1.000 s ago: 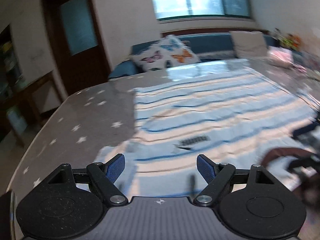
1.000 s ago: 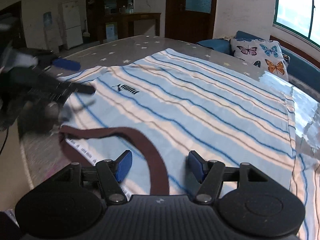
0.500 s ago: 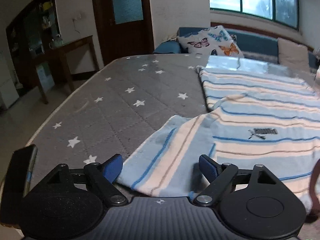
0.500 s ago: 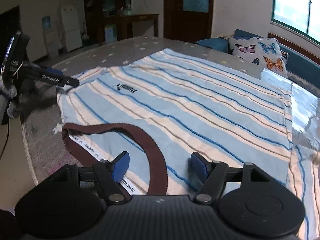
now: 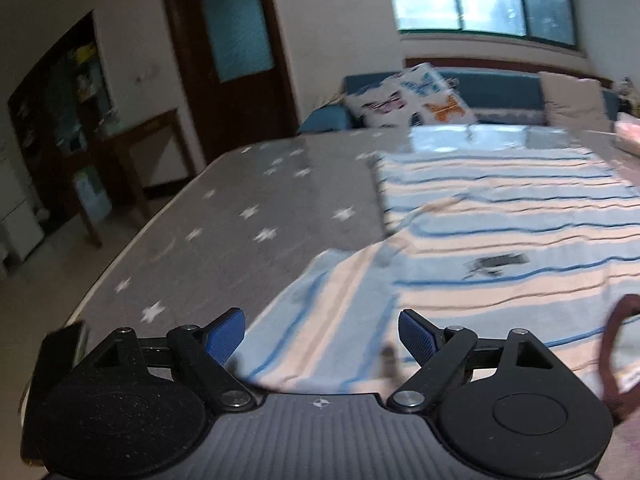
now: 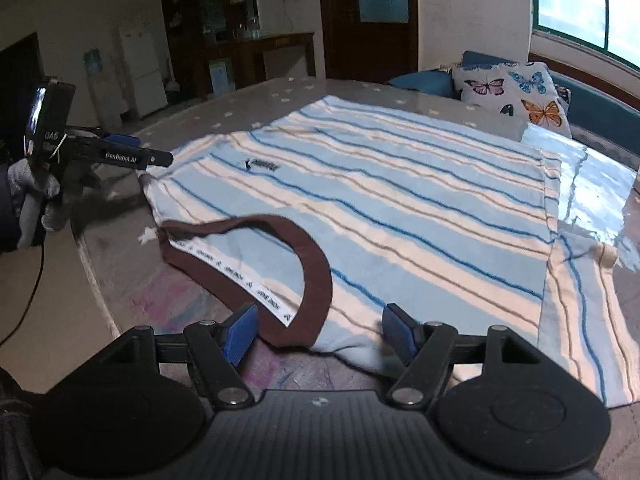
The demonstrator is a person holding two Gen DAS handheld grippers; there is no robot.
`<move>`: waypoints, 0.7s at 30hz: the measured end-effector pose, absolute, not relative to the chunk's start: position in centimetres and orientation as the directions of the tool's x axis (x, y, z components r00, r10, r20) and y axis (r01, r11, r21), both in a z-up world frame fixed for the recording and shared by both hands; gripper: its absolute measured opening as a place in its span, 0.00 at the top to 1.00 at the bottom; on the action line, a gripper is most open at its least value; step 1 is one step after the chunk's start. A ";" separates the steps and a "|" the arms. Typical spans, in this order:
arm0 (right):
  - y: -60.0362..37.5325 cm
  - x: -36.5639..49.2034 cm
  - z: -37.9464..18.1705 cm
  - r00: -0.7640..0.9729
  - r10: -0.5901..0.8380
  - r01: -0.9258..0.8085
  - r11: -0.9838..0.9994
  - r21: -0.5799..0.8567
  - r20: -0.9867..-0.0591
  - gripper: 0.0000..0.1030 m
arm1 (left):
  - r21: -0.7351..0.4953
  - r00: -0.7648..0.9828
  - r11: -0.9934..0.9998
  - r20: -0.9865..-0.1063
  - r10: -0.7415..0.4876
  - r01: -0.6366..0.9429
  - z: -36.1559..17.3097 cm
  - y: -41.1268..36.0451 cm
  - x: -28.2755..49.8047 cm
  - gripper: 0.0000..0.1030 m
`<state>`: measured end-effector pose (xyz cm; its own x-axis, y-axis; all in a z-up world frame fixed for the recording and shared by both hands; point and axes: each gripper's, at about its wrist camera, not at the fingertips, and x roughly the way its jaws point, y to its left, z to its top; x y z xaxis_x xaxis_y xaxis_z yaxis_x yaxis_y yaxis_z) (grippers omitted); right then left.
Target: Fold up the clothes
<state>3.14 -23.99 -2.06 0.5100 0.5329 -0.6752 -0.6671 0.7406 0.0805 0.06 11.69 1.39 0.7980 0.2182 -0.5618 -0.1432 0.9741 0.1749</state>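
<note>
In your left wrist view, your left gripper (image 5: 320, 336) stands spread wide, its blue pads (image 5: 224, 336) well apart and pressing on nothing. The sleeve (image 5: 320, 320) of the striped T-shirt (image 5: 500, 240) lies on the mattress (image 5: 240, 220) below and between the jaws; the frame is blurred, so you cannot tell whether a pad brushes the cloth. The shirt is spread flat across the grey, star-printed mattress, filling its right part, with the sleeve end near the mattress's near edge. A small dark chest logo (image 5: 496, 264) shows, too smeared to read. The brown collar (image 5: 616, 344) curves in at the right edge of the frame. A butterfly-print pillow (image 5: 412, 96) leans beyond the far edge of the mattress.

In your right wrist view, your right gripper (image 6: 316, 332) is also spread, somewhat less wide, gripping nothing. The brown collar (image 6: 308, 264) and the shoulder edge of the T-shirt (image 6: 400, 200) lie between the jaws, at the near edge of the mattress (image 6: 180, 300); the pads do not pinch it. White neck tape (image 6: 236, 276) inside the collar carries repeated printed words, too small to read surely. The chest logo (image 6: 262, 165) has a small figure and a dark word you cannot make out. At the left, your gloved left hand (image 6: 32, 196) holds the other gripper (image 6: 132, 152) beside the sleeve; its arm reads "GenRobot.AI", and the black unit above it shows "DAS".
</note>
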 end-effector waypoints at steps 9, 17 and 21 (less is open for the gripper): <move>-27.8 4.6 -1.1 0.598 0.487 -0.540 0.832 0.130 -0.637 0.31 | 0.135 0.816 0.991 -0.575 0.066 0.014 1.5 6.5 1.0 0.14; -32.9 6.9 -2.0 0.687 0.341 -0.335 0.932 0.137 -0.641 0.31 | 0.139 0.815 0.983 -0.579 -0.015 0.116 1.0 2.7 1.6 0.13; -35.8 6.3 -3.2 0.699 0.274 -0.222 0.961 0.164 -0.660 0.32 | 0.139 0.808 0.981 -0.589 -0.026 0.133 0.6 2.2 2.1 0.13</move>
<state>6.27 -35.85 -3.21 0.6992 0.2744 -0.6602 -0.2221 0.9611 0.1642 2.15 2.17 0.59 0.8075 -0.0260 -0.5893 0.1329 0.9814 0.1388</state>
